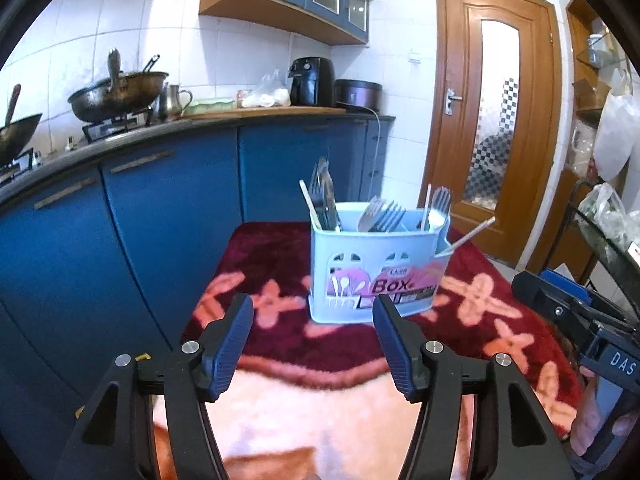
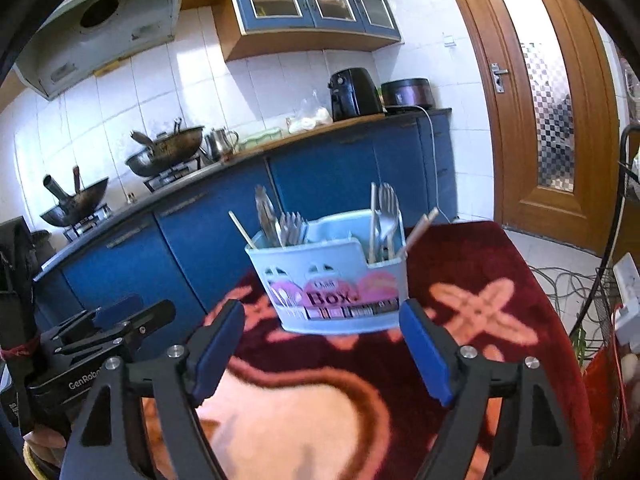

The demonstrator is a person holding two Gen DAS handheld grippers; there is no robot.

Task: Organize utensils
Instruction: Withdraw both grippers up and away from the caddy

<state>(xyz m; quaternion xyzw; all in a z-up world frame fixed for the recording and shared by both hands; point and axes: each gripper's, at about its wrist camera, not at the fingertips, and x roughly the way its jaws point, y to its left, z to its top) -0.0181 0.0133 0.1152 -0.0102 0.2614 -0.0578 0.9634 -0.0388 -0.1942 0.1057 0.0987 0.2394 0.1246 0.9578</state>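
Left tongs [image 1: 314, 314]: blue pads apart, nothing between them. Right tongs [image 2: 322, 320]: pads apart, wider than the left, also empty. Both point slightly downward across the table [image 1: 520, 280] toward the utensil holder [image 1: 378, 268], short of it and not touching.

Holder: pale blue plastic caddy, "Box" label on the front, standing upright toward the far edge of the table on a dark red floral cloth [image 2: 480, 272]. Several compartments visible from above.

Contents: left compartment holds forks [image 1: 322, 200] and one chopstick leaning out; middle compartment holds a cluster of forks [image 1: 384, 216]; right compartment holds a spoon or fork [image 1: 440, 200] with a thin stick; another chopstick [image 1: 474, 234] slants far out over the right rim.

Progress, judged: no loose utensils are visible on the cloth in either view, so loading looks largely done. Forks and chopsticks are mixed across compartments; sorting by type and righting the slanting chopstick may remain.
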